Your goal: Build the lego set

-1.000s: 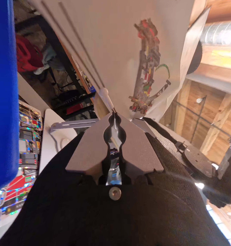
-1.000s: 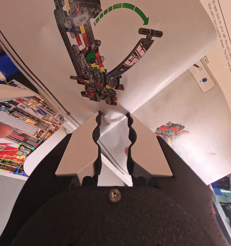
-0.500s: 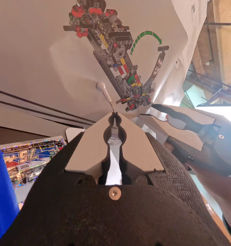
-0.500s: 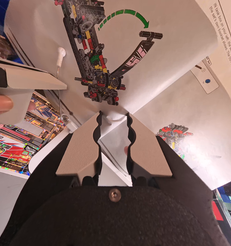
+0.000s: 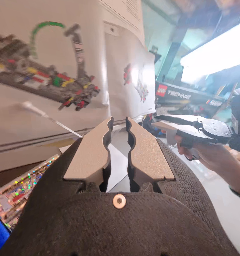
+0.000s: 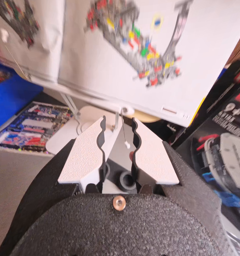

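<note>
The open instruction booklet stands on a white stand, its pages printed with build pictures; it also fills the top of the right wrist view. My left gripper is open and empty just below the booklet's bottom edge. A thin wire page holder with a white tip lies against the left page, beside my left finger. My right gripper is open and empty below the booklet; a second wire holder hangs down between its fingers without touching them. The right gripper also shows in the left wrist view, held by a hand.
A shiny sticker sheet lies to the left, next to a blue bin. The black set box stands to the right; it also shows in the left wrist view. A grey tyre lies under my right gripper. The stand's white base is ahead. The grippers' ends are close to 15 cm from one another.
My left gripper opened and let go of the wire page holder, which now rests on the page. My right gripper drew back from the page edge. Both views swung and are blurred.
</note>
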A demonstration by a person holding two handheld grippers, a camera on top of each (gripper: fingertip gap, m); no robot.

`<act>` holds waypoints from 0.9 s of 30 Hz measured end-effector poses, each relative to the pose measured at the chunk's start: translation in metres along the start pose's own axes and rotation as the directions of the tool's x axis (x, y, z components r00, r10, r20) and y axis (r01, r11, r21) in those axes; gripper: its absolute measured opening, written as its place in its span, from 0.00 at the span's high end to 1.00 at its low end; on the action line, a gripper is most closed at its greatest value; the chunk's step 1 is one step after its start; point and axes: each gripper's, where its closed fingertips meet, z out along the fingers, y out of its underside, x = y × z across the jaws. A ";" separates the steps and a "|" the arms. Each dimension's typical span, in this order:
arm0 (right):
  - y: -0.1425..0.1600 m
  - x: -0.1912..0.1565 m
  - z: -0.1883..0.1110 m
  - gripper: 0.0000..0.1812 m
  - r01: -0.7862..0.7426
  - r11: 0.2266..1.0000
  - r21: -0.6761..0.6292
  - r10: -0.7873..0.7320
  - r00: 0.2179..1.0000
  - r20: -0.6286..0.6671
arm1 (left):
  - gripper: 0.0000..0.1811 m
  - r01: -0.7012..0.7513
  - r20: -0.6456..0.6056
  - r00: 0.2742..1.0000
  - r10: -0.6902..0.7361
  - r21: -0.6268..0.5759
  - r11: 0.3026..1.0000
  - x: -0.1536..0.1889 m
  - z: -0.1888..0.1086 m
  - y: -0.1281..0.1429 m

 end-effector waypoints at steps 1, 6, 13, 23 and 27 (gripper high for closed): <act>0.018 0.003 0.003 0.80 0.006 1.000 -0.023 -0.006 1.000 0.005 | 0.93 -0.064 -0.001 0.998 0.064 -0.036 0.997 0.008 0.011 0.003; 0.046 0.011 0.031 0.74 0.153 0.987 -0.044 -0.155 0.987 -0.048 | 0.97 -0.278 0.016 0.958 0.286 -0.185 0.942 0.030 0.075 0.015; 0.031 0.048 0.021 1.00 0.682 0.654 -0.327 -0.751 0.637 -0.174 | 1.00 -0.406 0.057 0.885 0.461 -0.387 0.828 0.015 0.121 0.038; -0.022 0.060 0.031 0.96 0.869 0.009 -0.496 -0.999 -0.019 -0.051 | 1.00 -0.400 0.030 0.897 0.442 -0.375 0.836 0.014 0.121 0.039; -0.024 0.063 0.033 0.89 0.886 0.044 -0.462 -0.996 0.003 -0.089 | 1.00 -0.388 0.018 0.908 0.419 -0.344 0.855 0.019 0.117 0.035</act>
